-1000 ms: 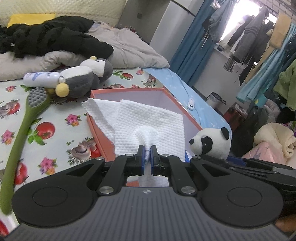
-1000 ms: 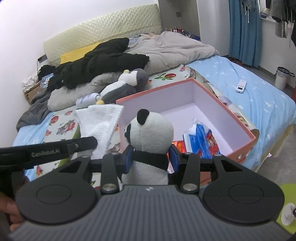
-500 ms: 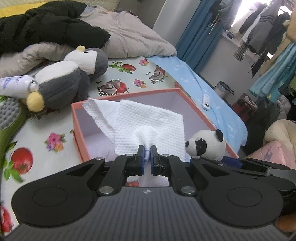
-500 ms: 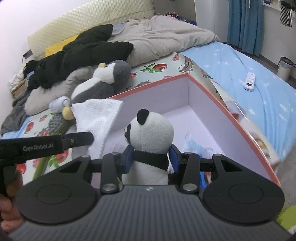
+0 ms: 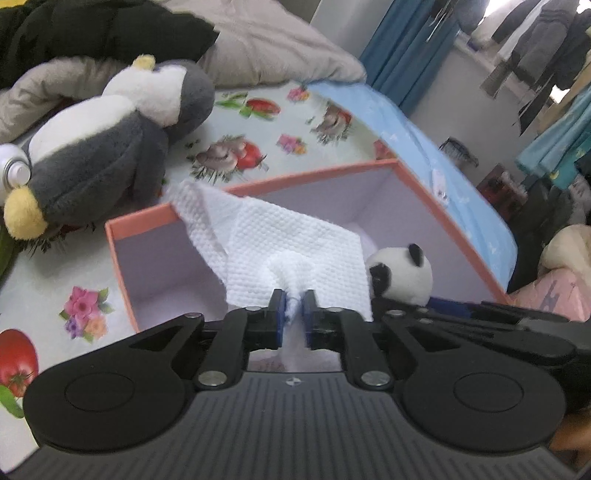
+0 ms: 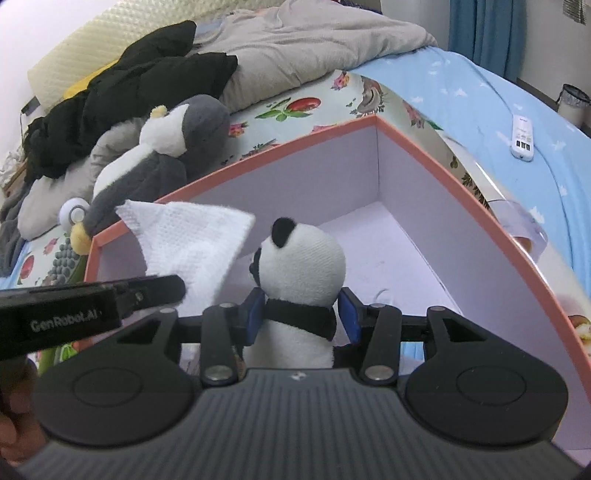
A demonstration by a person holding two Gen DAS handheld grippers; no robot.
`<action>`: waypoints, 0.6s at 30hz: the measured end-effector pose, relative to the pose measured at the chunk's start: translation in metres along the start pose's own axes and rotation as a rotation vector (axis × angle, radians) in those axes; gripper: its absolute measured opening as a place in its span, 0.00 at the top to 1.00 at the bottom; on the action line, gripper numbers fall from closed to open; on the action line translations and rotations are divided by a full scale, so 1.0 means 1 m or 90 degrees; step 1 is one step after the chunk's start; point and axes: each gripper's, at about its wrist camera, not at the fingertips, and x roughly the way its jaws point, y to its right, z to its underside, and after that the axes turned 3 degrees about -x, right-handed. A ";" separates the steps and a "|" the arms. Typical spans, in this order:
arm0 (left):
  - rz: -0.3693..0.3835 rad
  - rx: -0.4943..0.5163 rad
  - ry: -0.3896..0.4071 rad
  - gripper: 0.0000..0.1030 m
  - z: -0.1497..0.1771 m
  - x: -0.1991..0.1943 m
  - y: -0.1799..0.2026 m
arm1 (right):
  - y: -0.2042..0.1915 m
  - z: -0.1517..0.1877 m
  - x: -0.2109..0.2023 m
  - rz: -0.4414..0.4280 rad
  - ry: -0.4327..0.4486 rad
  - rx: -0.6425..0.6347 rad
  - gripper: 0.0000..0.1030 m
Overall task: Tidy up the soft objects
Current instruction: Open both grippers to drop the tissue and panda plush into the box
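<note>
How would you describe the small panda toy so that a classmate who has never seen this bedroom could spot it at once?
Find the bed, then the open pink-rimmed box on its flowered cloth. Over that box, the right hand-held gripper clamps the small panda toy. Unlike the big grey penguin plush lying behind the box, it is black and white, upright and held off the bed.

Soft, even daylight fills both views. The window (image 5: 517, 14) at far right of the left view glares white. Fisheye bending curves the edges; the left view shows slight motion blur.
</note>
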 end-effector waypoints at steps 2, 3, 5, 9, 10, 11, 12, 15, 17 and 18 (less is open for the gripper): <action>-0.003 -0.006 0.005 0.76 0.001 -0.003 -0.003 | 0.000 0.000 0.000 -0.001 -0.009 0.005 0.53; -0.001 -0.005 0.007 0.75 0.001 -0.006 -0.003 | -0.001 -0.001 -0.001 -0.004 -0.010 0.007 0.53; -0.001 -0.004 0.015 0.75 0.003 -0.015 -0.002 | -0.003 -0.001 -0.010 -0.006 -0.001 0.006 0.53; 0.004 0.001 0.036 0.75 0.007 -0.046 0.006 | -0.008 -0.001 -0.033 -0.004 0.024 0.002 0.53; 0.003 0.004 0.041 0.75 0.008 -0.053 0.008 | -0.010 -0.001 -0.040 -0.006 0.031 0.003 0.53; 0.003 0.008 0.048 0.75 0.009 -0.062 0.011 | -0.012 0.000 -0.049 -0.007 0.040 0.003 0.53; 0.006 0.010 0.053 0.75 0.010 -0.072 0.014 | -0.013 0.001 -0.057 -0.007 0.048 0.002 0.53; 0.014 0.014 0.074 0.75 0.015 -0.103 0.024 | -0.018 0.003 -0.081 -0.008 0.071 0.002 0.53; 0.016 0.019 0.089 0.75 0.020 -0.124 0.031 | -0.021 0.007 -0.101 -0.010 0.087 0.003 0.53; 0.018 0.022 0.096 0.75 0.023 -0.134 0.035 | -0.023 0.009 -0.109 -0.010 0.093 0.003 0.53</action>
